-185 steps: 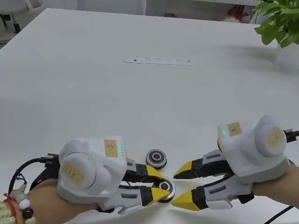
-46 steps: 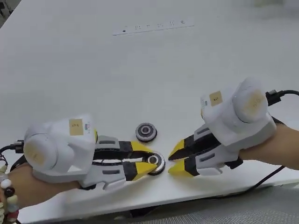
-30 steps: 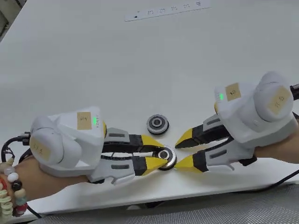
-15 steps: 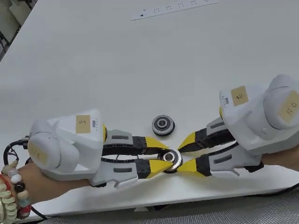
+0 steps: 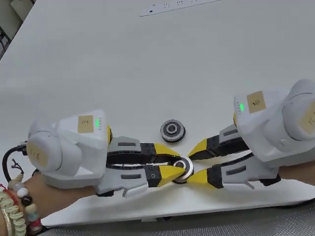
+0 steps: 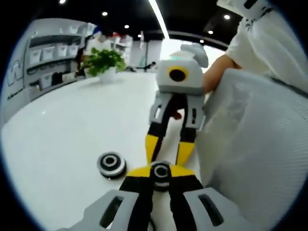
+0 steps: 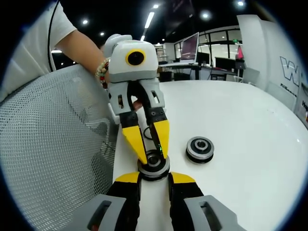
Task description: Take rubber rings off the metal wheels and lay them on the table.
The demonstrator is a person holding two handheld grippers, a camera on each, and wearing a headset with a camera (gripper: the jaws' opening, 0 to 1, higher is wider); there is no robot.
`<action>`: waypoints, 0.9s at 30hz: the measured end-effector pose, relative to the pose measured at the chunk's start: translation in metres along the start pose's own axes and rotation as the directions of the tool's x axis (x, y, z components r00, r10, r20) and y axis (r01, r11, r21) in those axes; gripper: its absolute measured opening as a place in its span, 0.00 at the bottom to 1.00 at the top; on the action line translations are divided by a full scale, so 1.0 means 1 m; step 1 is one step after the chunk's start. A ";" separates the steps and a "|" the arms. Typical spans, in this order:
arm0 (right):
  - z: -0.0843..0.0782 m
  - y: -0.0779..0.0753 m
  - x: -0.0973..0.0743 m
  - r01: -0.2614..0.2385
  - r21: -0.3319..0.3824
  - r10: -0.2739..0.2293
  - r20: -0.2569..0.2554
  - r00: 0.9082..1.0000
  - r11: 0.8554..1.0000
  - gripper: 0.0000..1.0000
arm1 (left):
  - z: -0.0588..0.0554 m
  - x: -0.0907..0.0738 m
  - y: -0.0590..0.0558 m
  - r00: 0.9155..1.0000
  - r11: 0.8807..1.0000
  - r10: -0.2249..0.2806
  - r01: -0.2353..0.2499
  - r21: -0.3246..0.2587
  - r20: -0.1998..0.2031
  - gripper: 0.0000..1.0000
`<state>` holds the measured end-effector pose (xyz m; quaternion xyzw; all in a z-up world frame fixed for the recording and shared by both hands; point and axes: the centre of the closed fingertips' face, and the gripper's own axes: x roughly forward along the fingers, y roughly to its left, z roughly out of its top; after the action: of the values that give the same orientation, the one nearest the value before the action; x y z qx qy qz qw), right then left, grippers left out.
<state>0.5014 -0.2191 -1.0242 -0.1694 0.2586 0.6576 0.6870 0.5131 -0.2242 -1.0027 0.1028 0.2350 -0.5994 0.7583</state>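
A small metal wheel [image 5: 184,166] with a dark rubber ring lies near the table's front edge. My left gripper [image 5: 173,162] reaches in from the left and is shut on it. From the right, my right gripper [image 5: 193,163] stands open, its yellow tips on either side of the same wheel's rim. The left gripper view has the wheel [image 6: 161,174] between my left gripper's [image 6: 161,172] tips, with the right gripper [image 6: 168,150] facing it. In the right gripper view the wheel [image 7: 154,166] sits just ahead of my right gripper [image 7: 155,179]. A second wheel [image 5: 172,130] lies flat just beyond.
The white table [image 5: 147,64] stretches away wide and bare, with a white power strip [image 5: 177,5] at its far side. Its front edge [image 5: 147,215] runs just below the grippers. A mesh chair back [image 7: 48,144] stands beside that edge.
My right gripper has closed in from the right until its open tips straddle the wheel held by the left gripper. The head camera has tilted down.
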 end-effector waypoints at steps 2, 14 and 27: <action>-0.001 0.000 -0.001 -0.002 0.006 0.002 -0.001 1.000 1.000 0.18 | 0.001 0.000 0.004 1.000 0.999 0.015 -0.015 0.051 0.005 0.05; -0.002 0.003 -0.003 -0.011 0.005 0.011 -0.004 1.000 1.000 0.13 | -0.003 -0.003 -0.004 1.000 0.983 0.002 -0.002 0.181 -0.001 0.06; -0.002 0.002 -0.004 0.005 -0.004 -0.005 -0.003 1.000 1.000 0.00 | -0.003 -0.004 -0.006 0.999 0.987 -0.011 0.017 0.161 -0.039 0.08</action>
<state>0.4991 -0.2229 -1.0234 -0.1724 0.2577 0.6563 0.6879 0.5056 -0.2209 -1.0027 0.1736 0.2010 -0.6196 0.7386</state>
